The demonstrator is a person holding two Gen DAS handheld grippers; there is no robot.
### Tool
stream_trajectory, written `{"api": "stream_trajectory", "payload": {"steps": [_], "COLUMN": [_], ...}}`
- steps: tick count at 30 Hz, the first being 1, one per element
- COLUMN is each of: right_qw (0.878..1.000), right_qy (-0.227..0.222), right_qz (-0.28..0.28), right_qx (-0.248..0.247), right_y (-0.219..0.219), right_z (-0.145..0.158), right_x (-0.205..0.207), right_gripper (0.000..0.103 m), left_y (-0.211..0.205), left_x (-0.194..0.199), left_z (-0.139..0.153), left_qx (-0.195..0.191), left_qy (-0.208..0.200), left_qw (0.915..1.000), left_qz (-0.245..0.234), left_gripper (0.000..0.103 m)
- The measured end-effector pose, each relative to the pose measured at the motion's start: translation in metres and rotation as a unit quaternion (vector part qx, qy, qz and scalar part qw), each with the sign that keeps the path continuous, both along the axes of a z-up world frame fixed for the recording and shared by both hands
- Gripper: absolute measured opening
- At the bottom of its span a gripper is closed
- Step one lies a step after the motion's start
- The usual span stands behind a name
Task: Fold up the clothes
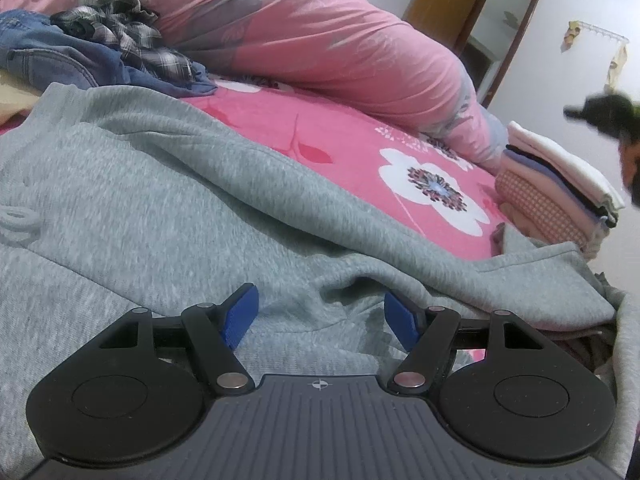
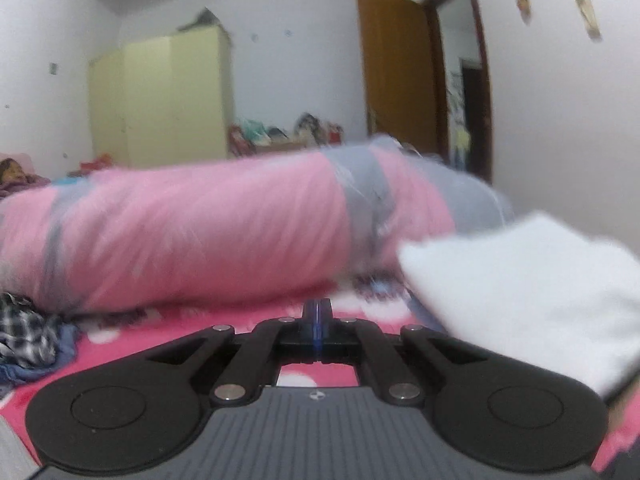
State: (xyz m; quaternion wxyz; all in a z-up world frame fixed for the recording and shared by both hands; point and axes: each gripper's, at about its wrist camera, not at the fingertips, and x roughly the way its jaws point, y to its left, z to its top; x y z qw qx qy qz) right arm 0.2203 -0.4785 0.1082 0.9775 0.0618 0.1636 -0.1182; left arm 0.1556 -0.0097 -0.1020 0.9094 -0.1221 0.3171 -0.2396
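**Q:** Bedroom first — what does the left wrist view take in?

**A:** Pink flowered bedsheet (image 1: pixel 352 148) covers a bed, with a rolled pink and grey duvet (image 1: pixel 320 40) along its far side. A grey sweatshirt (image 1: pixel 160 200) lies spread across the near part of the bed, filling most of the picture. The left hand-held gripper (image 1: pixel 320 316) hangs just over it with its blue fingers (image 1: pixel 240 316) spread wide and nothing between them, probably placed to take hold of a ridge of grey cloth. Far left sits a loose heap: blue jeans (image 1: pixel 52 56) and a plaid shirt (image 1: pixel 132 36). At the right edge rests a neat stack of folded clothes (image 1: pixel 560 188), so the sorting seems to run from heap to stack.

**Q:** What is unclear there?

**A:** Sweatshirt sleeves and hem run out of frame, so I cannot tell how far it is folded. A dark blurred shape at the far right edge is unreadable.

**Q:** And the right wrist view?

**A:** It looks across the same bed toward a yellow-green wardrobe (image 2: pixel 160 96) and a brown door (image 2: pixel 400 64). The right hand-held gripper (image 2: pixel 317 326) has its fingers pressed together; no cloth shows between them. A white folded cloth (image 2: pixel 532 292) sits just to its right, likely the top of that stack.

**Q:** Anything hidden?

**A:** Heavy blur smears the duvet and the white cloth, and the sweatshirt shows at most as a grey sliver at the lower left corner.
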Motion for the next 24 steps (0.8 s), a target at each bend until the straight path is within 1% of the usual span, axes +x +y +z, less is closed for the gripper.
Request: {"api": "stream_trajectory", "payload": {"steps": [3, 6, 7, 8, 9, 10, 12, 13, 14, 16, 18, 21, 22, 23, 24], "right_qw": [0.998, 0.994, 0.992, 0.989, 0.986, 0.985, 0.982, 0.98, 0.974, 0.958, 0.936, 0.911, 0.901, 0.899, 0.905], "right_qy": [0.043, 0.086, 0.1, 0.115, 0.129, 0.137, 0.148, 0.15, 0.154, 0.16, 0.165, 0.158, 0.156, 0.146, 0.136], "right_qz": [0.031, 0.062, 0.072, 0.083, 0.093, 0.083, 0.048, 0.025, 0.007, -0.029, -0.065, -0.047, -0.04, -0.027, -0.028], "right_qx": [0.016, 0.032, 0.037, 0.042, 0.048, 0.064, 0.106, 0.13, 0.165, 0.235, 0.304, 0.379, 0.404, 0.412, 0.401], "right_y": [0.016, 0.031, 0.036, 0.042, 0.047, 0.048, 0.034, 0.025, 0.014, -0.007, -0.029, -0.036, -0.038, -0.035, -0.029], "right_z": [-0.017, -0.034, -0.04, -0.046, -0.051, -0.061, -0.081, -0.092, -0.102, -0.122, -0.143, -0.174, -0.185, -0.188, -0.185], "right_x": [-0.03, -0.06, -0.07, -0.08, -0.09, -0.11, -0.151, -0.172, -0.186, -0.215, -0.243, -0.256, -0.26, -0.263, -0.265], "right_gripper": [0.001, 0.004, 0.011, 0.027, 0.036, 0.049, 0.05, 0.052, 0.057, 0.062, 0.062, 0.061, 0.05, 0.028, 0.016], "left_y": [0.001, 0.001, 0.001, 0.001, 0.001, 0.001, 0.001, 0.0, 0.0, -0.001, -0.002, -0.002, -0.003, -0.003, -0.003], "left_x": [0.0, 0.001, 0.001, 0.001, 0.001, 0.0, 0.0, 0.0, 0.0, 0.0, -0.001, -0.001, -0.001, -0.001, -0.001], "left_z": [0.0, 0.0, 0.0, 0.0, 0.0, 0.0, 0.0, 0.0, 0.0, 0.0, 0.0, 0.0, 0.0, 0.0, 0.0], "left_qx": [0.0, 0.0, 0.0, 0.0, 0.0, 0.0, 0.001, 0.003, 0.005, 0.009, 0.013, 0.014, 0.014, 0.015, 0.016], "left_qy": [0.0, 0.0, 0.0, 0.0, 0.0, 0.0, -0.001, -0.001, -0.001, -0.002, -0.003, -0.004, -0.004, -0.004, -0.004], "left_qw": [1.0, 1.0, 1.0, 1.0, 1.0, 1.0, 1.0, 1.0, 1.0, 1.0, 0.9999, 0.9999, 0.9999, 0.9999, 0.9999], "left_qz": [0.0, 0.0, 0.0, 0.0, 0.0, 0.0, 0.0, 0.0, 0.0, 0.0, -0.001, -0.001, -0.001, -0.001, -0.001], "left_gripper": [0.07, 0.07, 0.07, 0.07, 0.07, 0.07, 0.07, 0.07, 0.071, 0.071, 0.071, 0.071, 0.071, 0.071, 0.071]}}
